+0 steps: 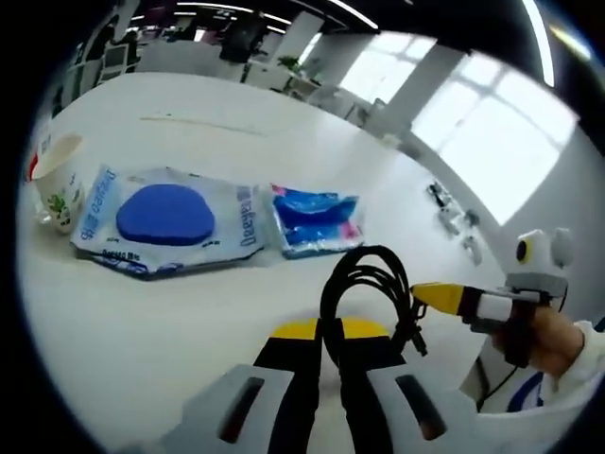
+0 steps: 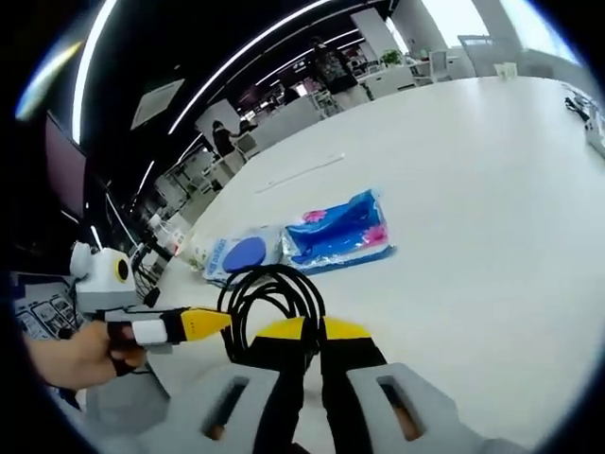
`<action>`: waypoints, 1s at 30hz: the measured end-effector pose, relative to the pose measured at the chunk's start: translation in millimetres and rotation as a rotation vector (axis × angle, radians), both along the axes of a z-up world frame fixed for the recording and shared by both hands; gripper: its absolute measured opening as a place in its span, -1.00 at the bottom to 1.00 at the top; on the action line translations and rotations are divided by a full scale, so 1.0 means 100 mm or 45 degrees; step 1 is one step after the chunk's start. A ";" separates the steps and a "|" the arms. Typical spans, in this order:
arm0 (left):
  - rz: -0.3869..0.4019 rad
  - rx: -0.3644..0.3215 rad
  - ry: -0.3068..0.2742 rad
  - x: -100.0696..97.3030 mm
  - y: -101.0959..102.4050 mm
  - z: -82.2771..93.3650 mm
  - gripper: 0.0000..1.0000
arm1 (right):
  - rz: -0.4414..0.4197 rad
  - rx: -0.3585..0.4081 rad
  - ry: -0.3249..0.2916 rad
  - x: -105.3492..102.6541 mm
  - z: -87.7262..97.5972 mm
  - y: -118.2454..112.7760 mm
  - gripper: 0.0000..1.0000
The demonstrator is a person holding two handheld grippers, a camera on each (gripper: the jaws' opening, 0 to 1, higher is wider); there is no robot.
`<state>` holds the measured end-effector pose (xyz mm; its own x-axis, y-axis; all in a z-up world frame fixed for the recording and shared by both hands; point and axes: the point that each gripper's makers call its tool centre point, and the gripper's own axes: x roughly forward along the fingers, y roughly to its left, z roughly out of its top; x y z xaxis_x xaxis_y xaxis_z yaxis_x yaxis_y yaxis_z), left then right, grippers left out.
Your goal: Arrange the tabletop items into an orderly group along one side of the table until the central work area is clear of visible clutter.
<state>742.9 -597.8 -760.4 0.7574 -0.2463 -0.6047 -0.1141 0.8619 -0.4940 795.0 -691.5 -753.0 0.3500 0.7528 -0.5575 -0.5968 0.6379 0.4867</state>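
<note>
A coiled black cable (image 1: 364, 284) hangs above the white table (image 1: 189, 331). My left gripper (image 1: 328, 329) is shut on the coil's lower part. My right gripper (image 1: 437, 296) comes in from the right, its yellow tips at the coil's side by the plug. In the right gripper view the right gripper (image 2: 314, 329) is shut on the cable (image 2: 274, 298), and the left gripper (image 2: 203, 323) touches the coil from the left. Beyond lie a white pack with a blue oval (image 1: 165, 222), a blue and pink pack (image 1: 317, 219) and a printed paper cup (image 1: 59, 184) in a row.
The same row appears as cup (image 2: 194, 251), oval pack (image 2: 241, 253) and blue and pink pack (image 2: 340, 232). Small items (image 1: 452, 213) lie near the table's far edge. A hand (image 1: 548, 336) holds the right gripper. Office desks and people stand in the background.
</note>
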 end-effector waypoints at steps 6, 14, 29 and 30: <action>-0.026 0.025 0.014 0.06 -0.07 -0.01 -1.00 | -0.027 -0.003 0.011 0.10 -0.07 -0.09 -0.98; -0.041 0.051 0.067 0.18 -0.07 -0.13 -1.00 | -0.037 0.000 0.030 0.16 -0.14 -0.07 -0.98; -0.118 0.133 0.157 0.29 -0.05 -0.29 -1.00 | -0.020 -0.037 0.039 0.28 -0.39 -0.07 -0.98; -0.122 0.136 0.163 0.30 -0.05 -0.30 -1.00 | -0.021 -0.040 0.041 0.29 -0.40 -0.07 -0.98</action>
